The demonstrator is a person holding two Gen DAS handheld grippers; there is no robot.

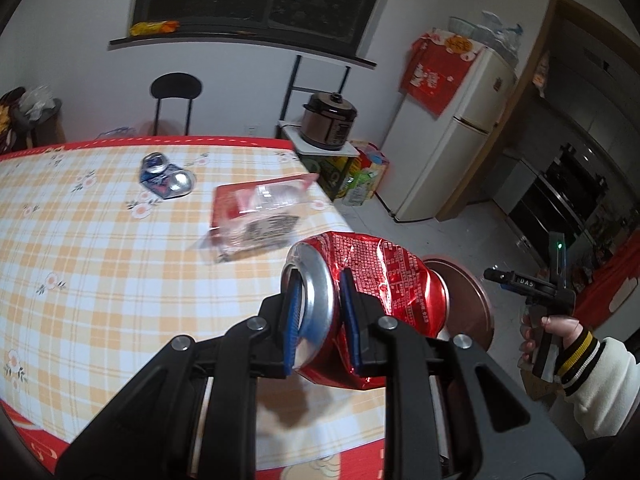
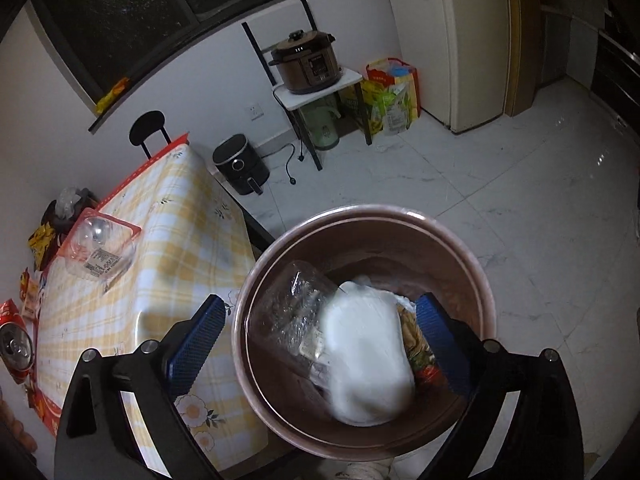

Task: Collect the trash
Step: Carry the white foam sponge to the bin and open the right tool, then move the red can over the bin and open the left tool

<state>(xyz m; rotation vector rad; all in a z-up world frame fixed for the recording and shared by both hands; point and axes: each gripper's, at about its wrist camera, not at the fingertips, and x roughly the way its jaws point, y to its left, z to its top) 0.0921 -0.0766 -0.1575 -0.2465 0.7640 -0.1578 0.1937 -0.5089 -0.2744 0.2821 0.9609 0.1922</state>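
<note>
Clamped between the blue pads of your left gripper (image 1: pixel 318 316) is a crushed red can (image 1: pixel 360 304), held across its silver top rim above the near edge of the checked table (image 1: pixel 100 260). Treat this can as light, thin-walled and already creased: it will give further under pressure, and its foil-like skin is probably slick, so keep your hold on the stiff rim rather than the dented body. Your right gripper (image 2: pixel 320 340) stands wide open with nothing between its pads, poised directly over the brown bin (image 2: pixel 476 280), which sits on the floor just beside the table corner. Inside the bin lie a white wad (image 2: pixel 368 360), blurred in the picture, and a clear plastic piece (image 2: pixel 288 304). Two items remain on the table: a flattened blue can (image 1: pixel 166 176) toward the far side, and a clear plastic tray with a red border (image 1: pixel 260 216) nearer the right edge. Expect the tray to be very light, springy and smooth; take it by one rim edge. Take the blue can across its flat faces, where it is likely stiffest.
</note>
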